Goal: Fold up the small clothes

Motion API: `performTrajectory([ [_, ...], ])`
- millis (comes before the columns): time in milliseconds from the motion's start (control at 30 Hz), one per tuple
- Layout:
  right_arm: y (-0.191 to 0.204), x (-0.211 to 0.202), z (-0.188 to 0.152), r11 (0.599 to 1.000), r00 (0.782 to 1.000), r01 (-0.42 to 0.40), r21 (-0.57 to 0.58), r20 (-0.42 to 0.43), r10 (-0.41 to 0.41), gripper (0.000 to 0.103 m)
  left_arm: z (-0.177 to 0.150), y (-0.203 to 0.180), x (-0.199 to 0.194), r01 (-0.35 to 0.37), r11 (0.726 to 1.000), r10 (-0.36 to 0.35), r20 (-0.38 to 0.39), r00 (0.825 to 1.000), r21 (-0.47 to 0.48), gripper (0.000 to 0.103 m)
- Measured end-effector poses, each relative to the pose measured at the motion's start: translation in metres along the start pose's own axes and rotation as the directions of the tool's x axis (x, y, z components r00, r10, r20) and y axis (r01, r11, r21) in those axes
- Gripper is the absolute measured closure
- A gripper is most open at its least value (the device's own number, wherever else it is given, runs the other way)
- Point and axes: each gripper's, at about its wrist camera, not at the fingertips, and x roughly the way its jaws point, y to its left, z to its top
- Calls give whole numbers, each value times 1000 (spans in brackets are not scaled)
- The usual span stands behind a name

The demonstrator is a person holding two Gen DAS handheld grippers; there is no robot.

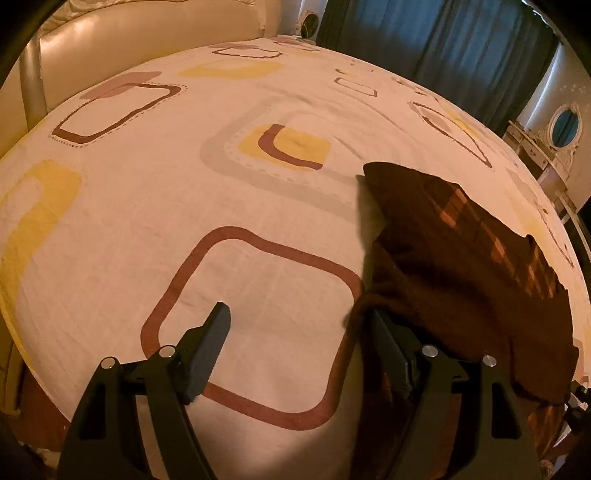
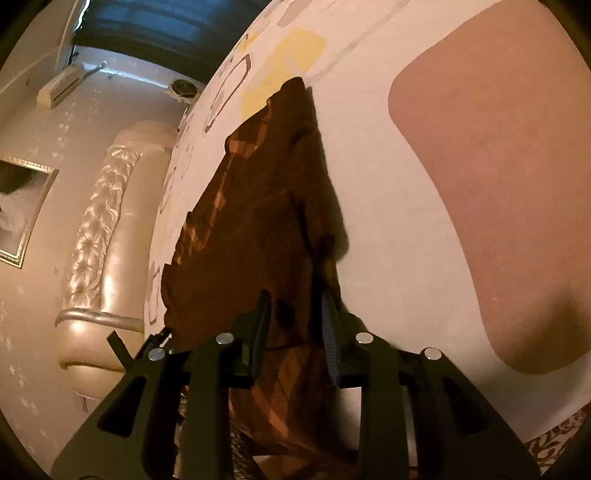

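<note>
A dark brown garment with orange check patches point(image 1: 461, 251) lies on the bed at the right of the left wrist view. My left gripper point(image 1: 299, 325) is open over the sheet; its right finger point(image 1: 388, 350) touches the garment's near left edge. In the right wrist view the same garment point(image 2: 258, 206) stretches away from my right gripper point(image 2: 295, 310), whose jaws stand partly closed around a fold of its near edge. Cloth hangs down between and below the fingers.
The bed sheet point(image 1: 147, 206) is white with brown, yellow and grey rounded squares. A padded cream headboard point(image 1: 122, 33) stands at the back left. Dark blue curtains point(image 1: 461, 40) hang behind. A white dressing table with an oval mirror point(image 1: 563, 127) stands at the right.
</note>
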Motion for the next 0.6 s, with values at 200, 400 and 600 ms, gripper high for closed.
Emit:
performTrajectory([
  [200,-2,-4,1,1000,1000,10,8,-15,-10,76,3,1,2,-5,999,5,-14,1000,-33,27],
  [400,-7,-16,1,999,999,33,21,-11,-33,65,5,4,3,-4,998,2,-27,1000,-67,27],
  [600,-15,-29,8,998,999,25,52,37,-27,58,7,13,0,32,991,-36,-32,999,-133,27],
])
